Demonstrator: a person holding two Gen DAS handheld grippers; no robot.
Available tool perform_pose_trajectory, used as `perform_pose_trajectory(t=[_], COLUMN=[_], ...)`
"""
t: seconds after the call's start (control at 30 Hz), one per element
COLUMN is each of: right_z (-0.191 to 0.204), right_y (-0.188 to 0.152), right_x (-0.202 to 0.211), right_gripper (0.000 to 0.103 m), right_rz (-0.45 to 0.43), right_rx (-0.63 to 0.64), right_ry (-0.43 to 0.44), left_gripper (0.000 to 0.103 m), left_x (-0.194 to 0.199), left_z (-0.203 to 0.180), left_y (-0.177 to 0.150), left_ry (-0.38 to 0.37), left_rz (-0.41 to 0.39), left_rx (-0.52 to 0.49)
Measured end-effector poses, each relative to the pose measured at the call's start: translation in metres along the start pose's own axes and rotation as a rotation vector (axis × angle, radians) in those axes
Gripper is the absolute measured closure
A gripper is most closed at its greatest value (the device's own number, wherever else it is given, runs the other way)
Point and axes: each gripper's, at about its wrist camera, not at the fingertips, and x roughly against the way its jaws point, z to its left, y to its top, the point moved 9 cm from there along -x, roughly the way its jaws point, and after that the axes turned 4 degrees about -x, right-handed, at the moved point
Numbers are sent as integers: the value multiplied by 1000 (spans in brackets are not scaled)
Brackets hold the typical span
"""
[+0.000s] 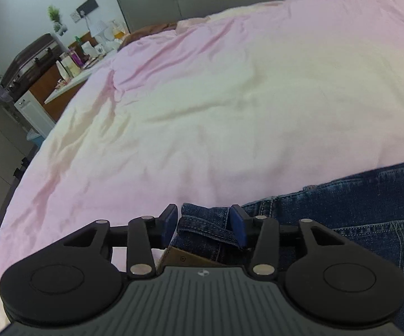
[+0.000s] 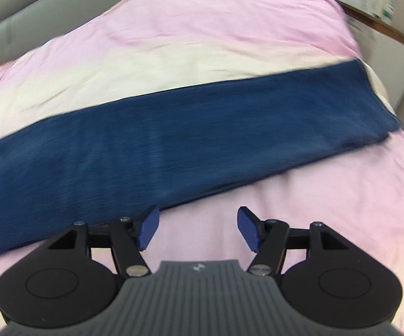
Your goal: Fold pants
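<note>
Jeans [image 2: 174, 128] lie lengthwise across a pink bed [image 2: 314, 196]; left gripper [image 1: 206, 224] straddles the waistband, pads apart and not pressing, while right gripper [image 2: 197, 229] hangs wide and empty beside the legs. Advisable: pinch both layers squarely before lifting.

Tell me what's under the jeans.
The jeans lie on the pink and cream bedcover, which shows all around them. Whatever lies directly beneath the denim is covered and cannot be seen.

Denim pants [image 1: 356, 210], prob. cotton bedsheet [image 1: 202, 98]
</note>
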Motion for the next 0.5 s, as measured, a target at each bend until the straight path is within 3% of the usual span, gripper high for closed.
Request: perform_pose_trajectory(t=[0.1, 0.17, 0.33, 0.43, 0.5], right_z=[-68, -107, -202, -250, -271], right_y=[16, 25, 46, 60, 70], right_x=[-2, -3, -12, -17, -23], right_gripper=[45, 45, 52, 52, 45], right_rz=[-39, -73, -148, -212, -238], right_rx=[-148, -241, -389, -565, -682], right_ry=[-25, -29, -76, 3, 85], left_gripper=[50, 49, 50, 50, 51], left_x=[20, 36, 68, 85, 100], left_z=[18, 21, -1, -27, -53], left_y=[2, 1, -10, -13, -8], left_ry=[12, -23, -80, -117, -172], left_rz=[3, 5, 38, 45, 31], left_rx=[103, 153, 161, 151, 124])
